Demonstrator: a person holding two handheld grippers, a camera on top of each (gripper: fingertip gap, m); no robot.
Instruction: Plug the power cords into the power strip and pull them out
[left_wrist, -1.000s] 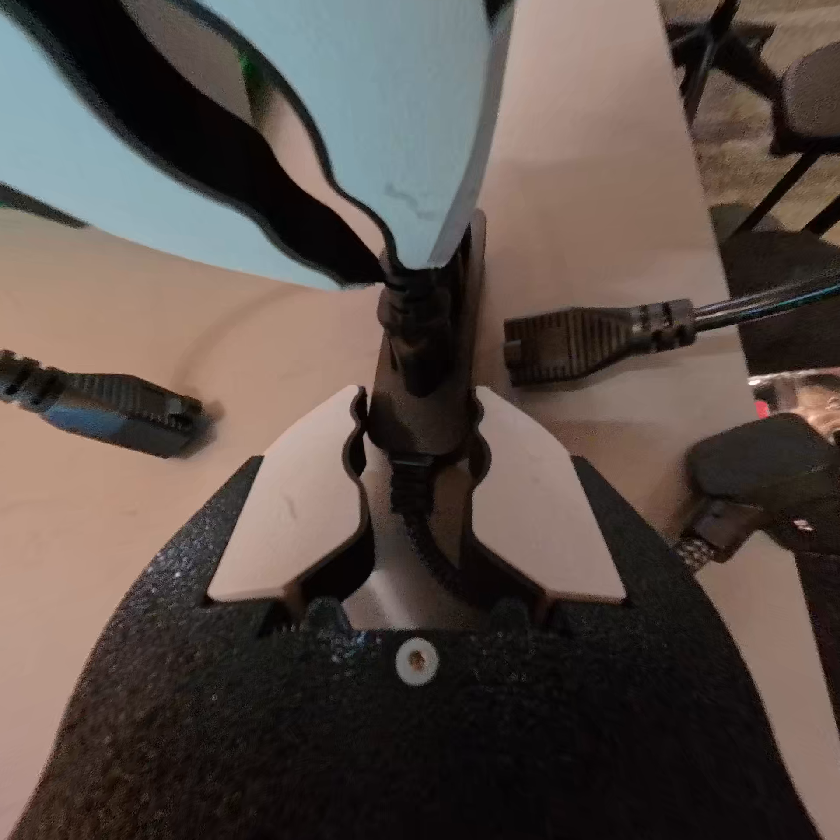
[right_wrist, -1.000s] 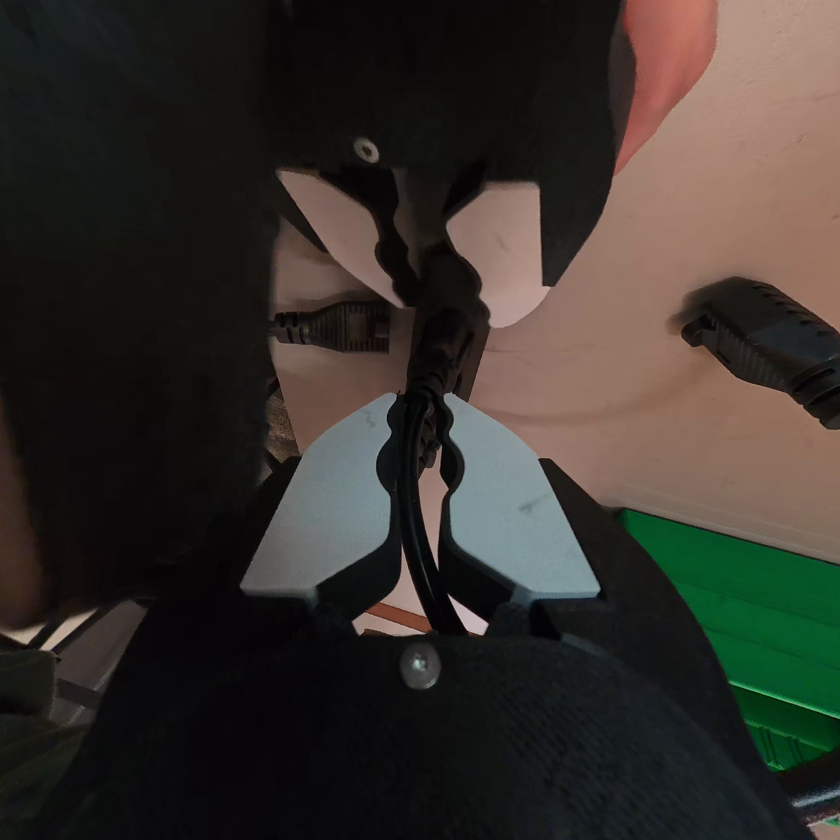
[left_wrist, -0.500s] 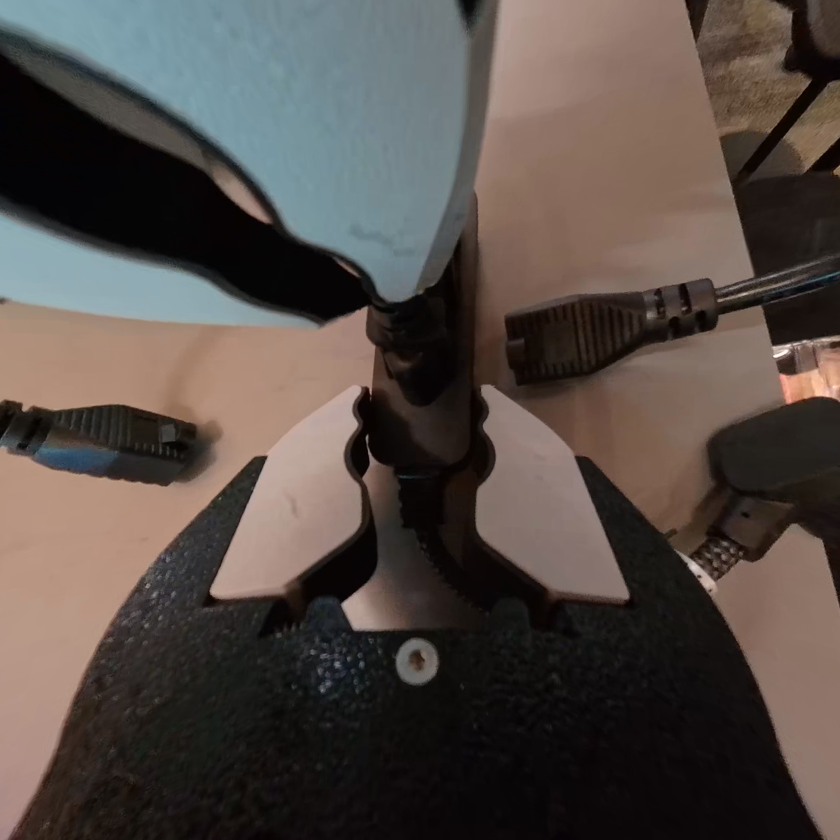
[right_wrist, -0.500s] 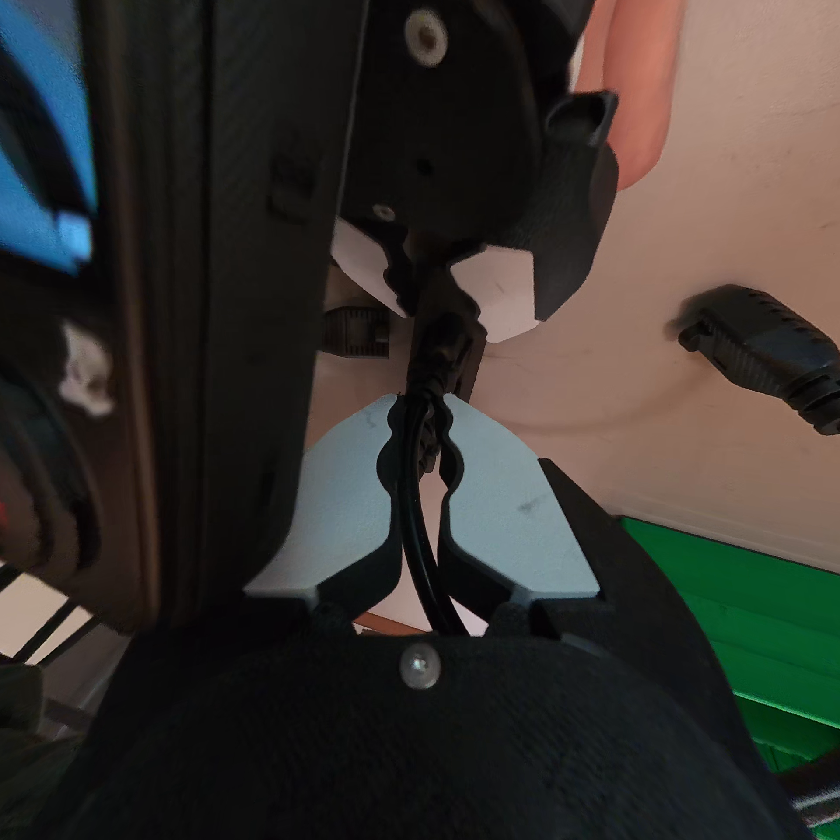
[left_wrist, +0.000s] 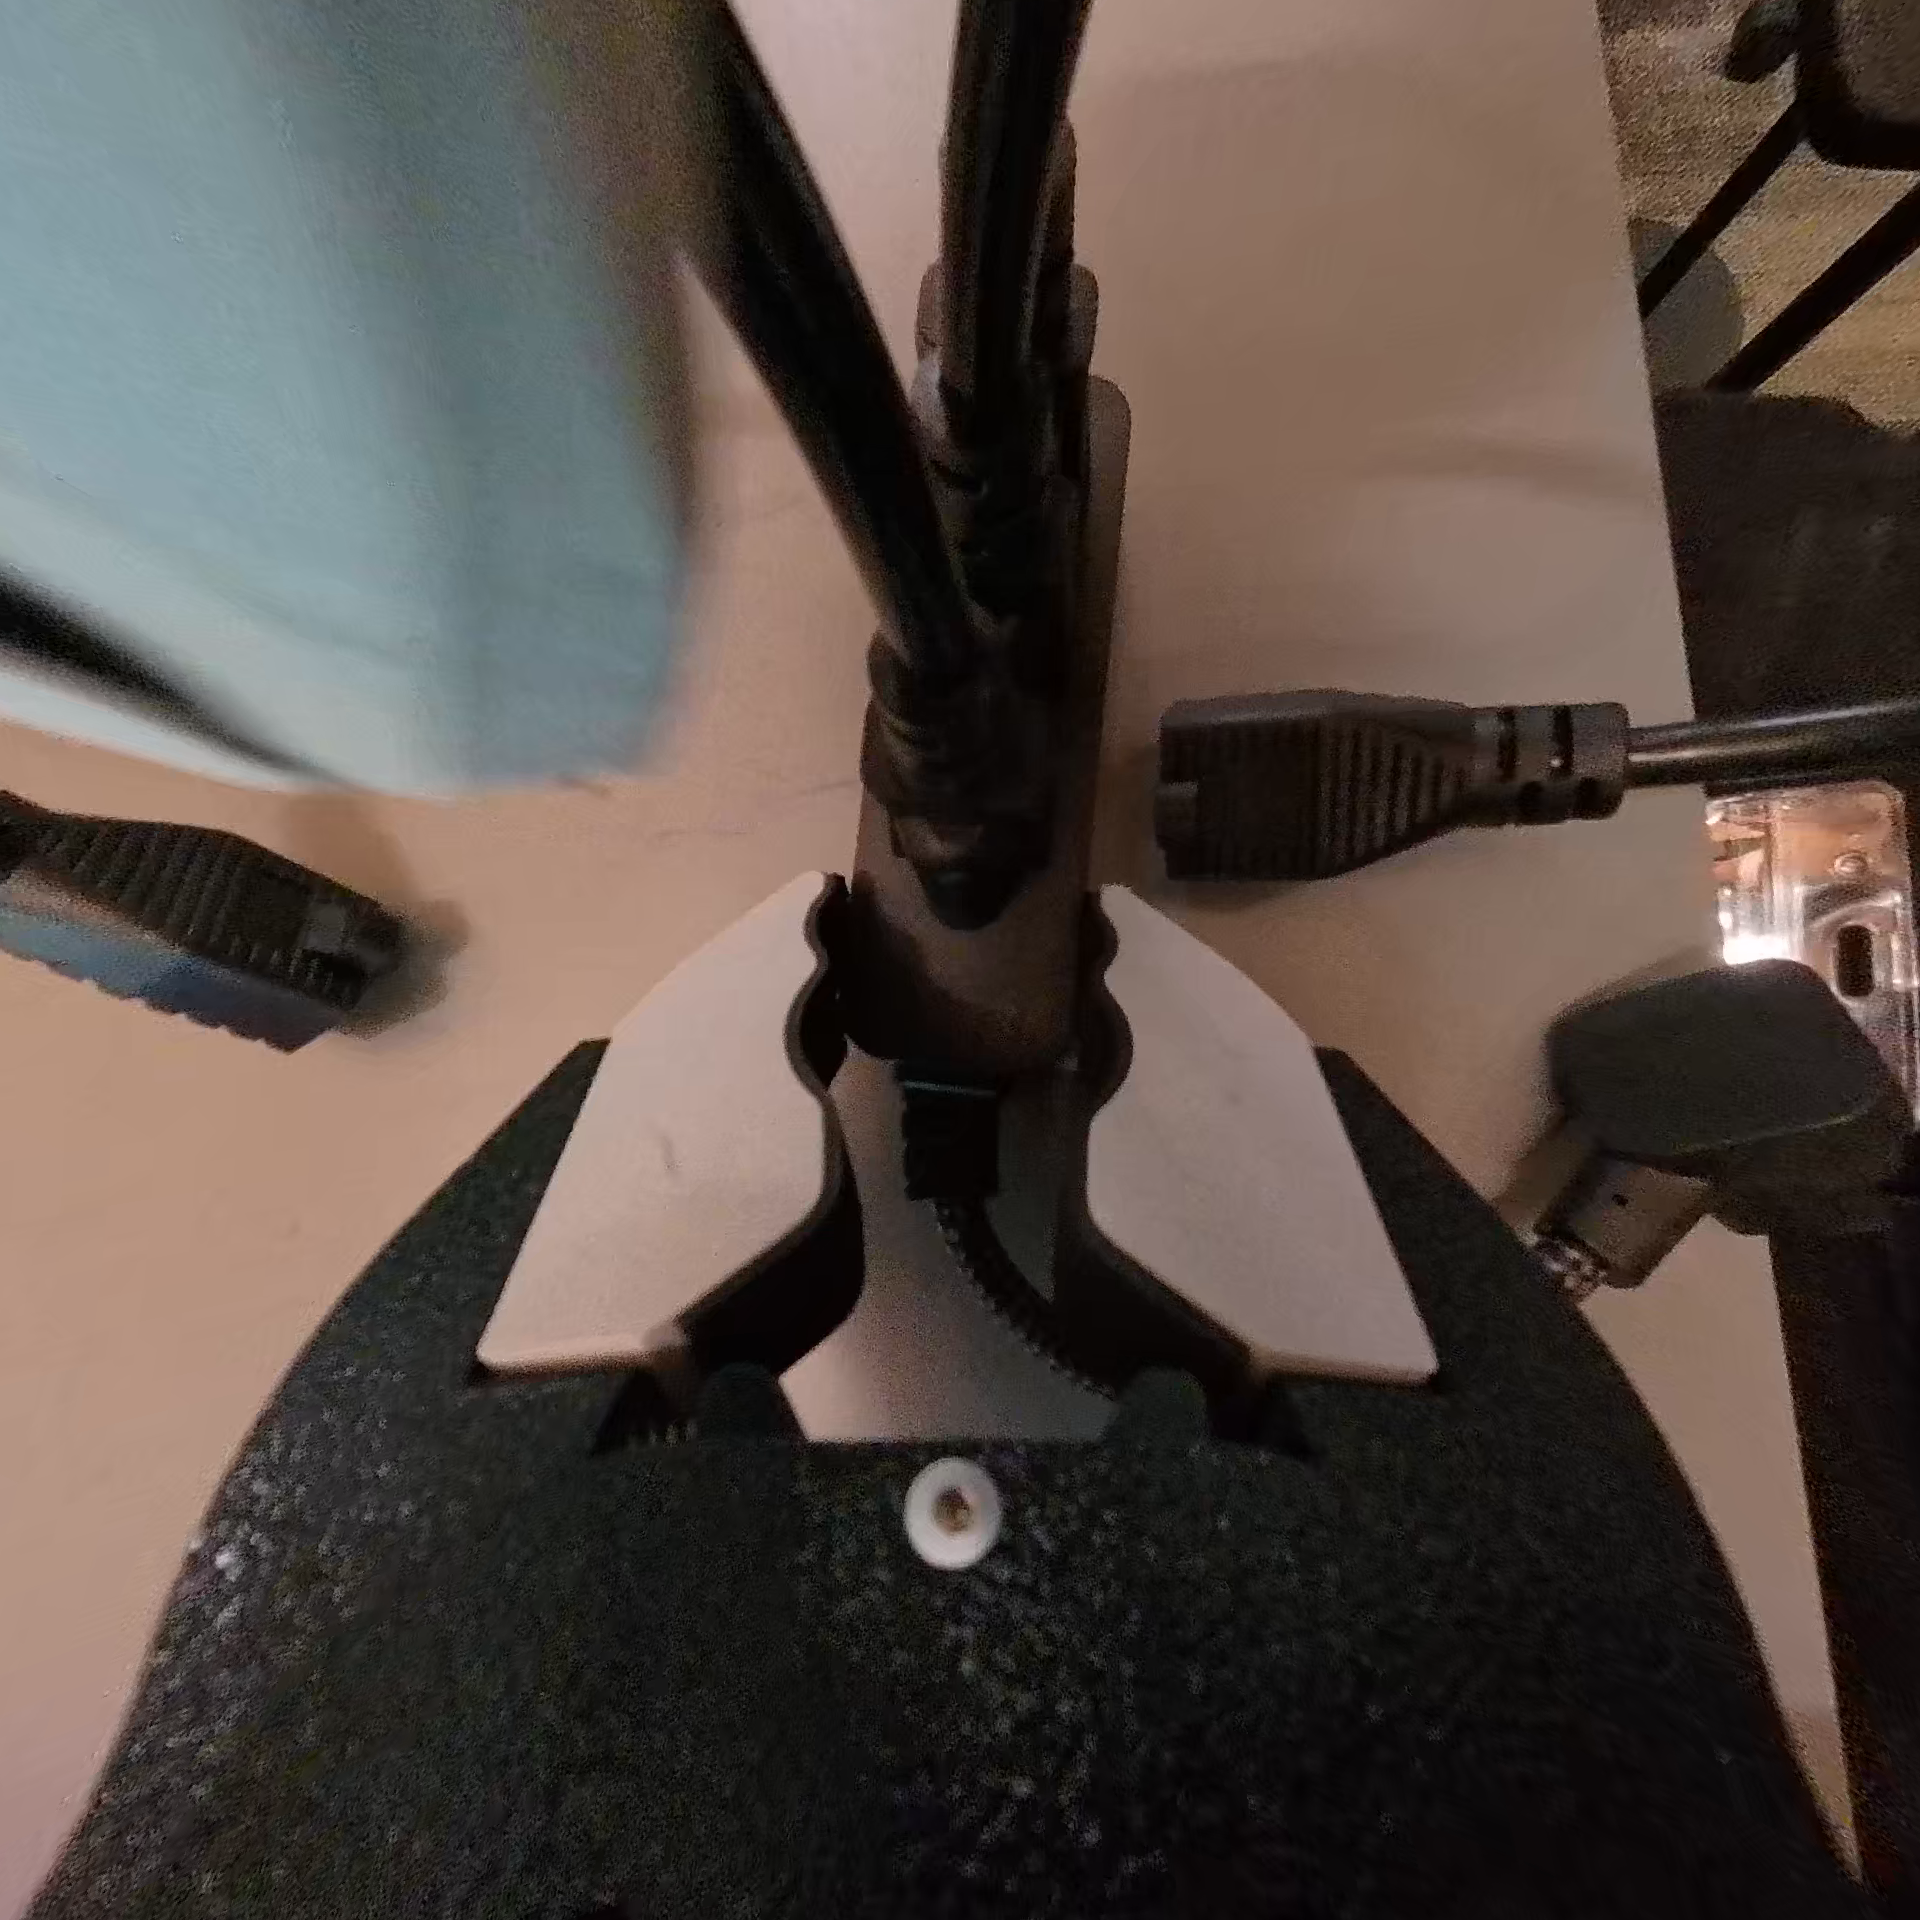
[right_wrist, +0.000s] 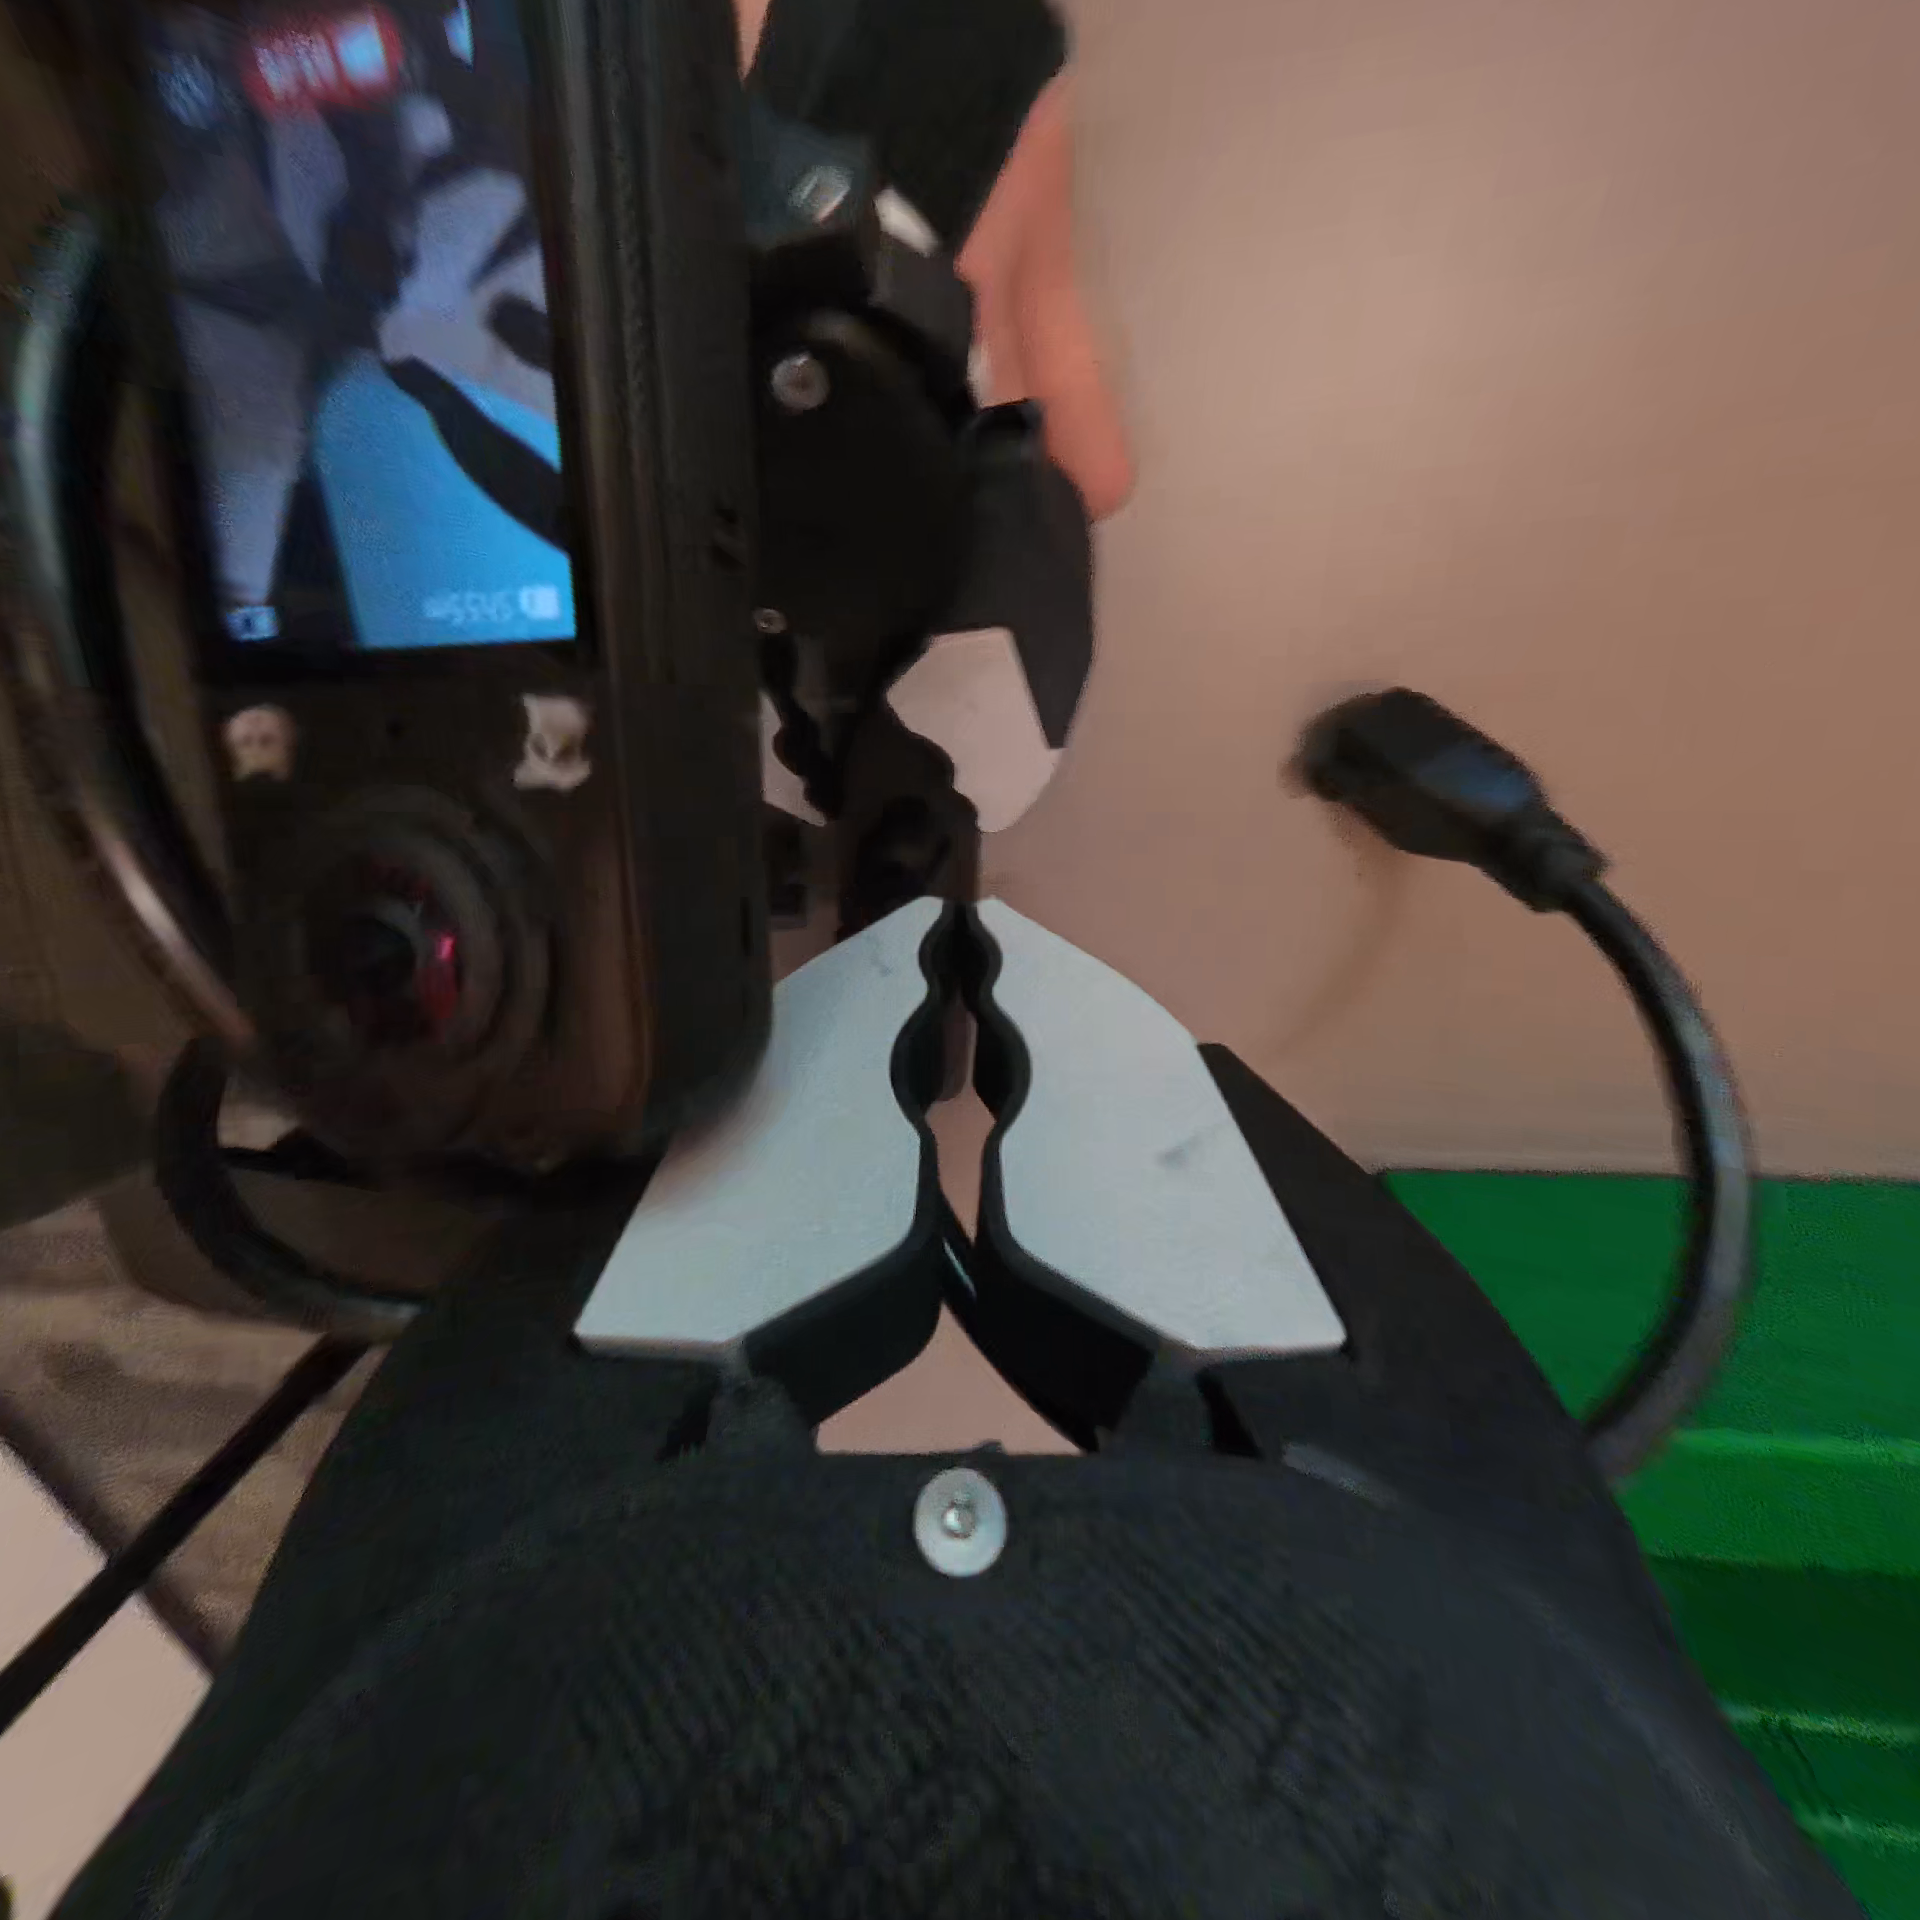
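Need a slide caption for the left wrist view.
Left tongs clamp the power strip, one cord plugged in; loose plugs flank it.

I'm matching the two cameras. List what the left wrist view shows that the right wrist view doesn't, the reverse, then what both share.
Only the left wrist view: the left gripper shut on a dark power strip, a ribbed plug lying to its right, and a metal-tipped adapter.

Only the right wrist view: the right gripper shut with nothing between its fingers, a camera screen, and a green bin.

Both: the beige table.
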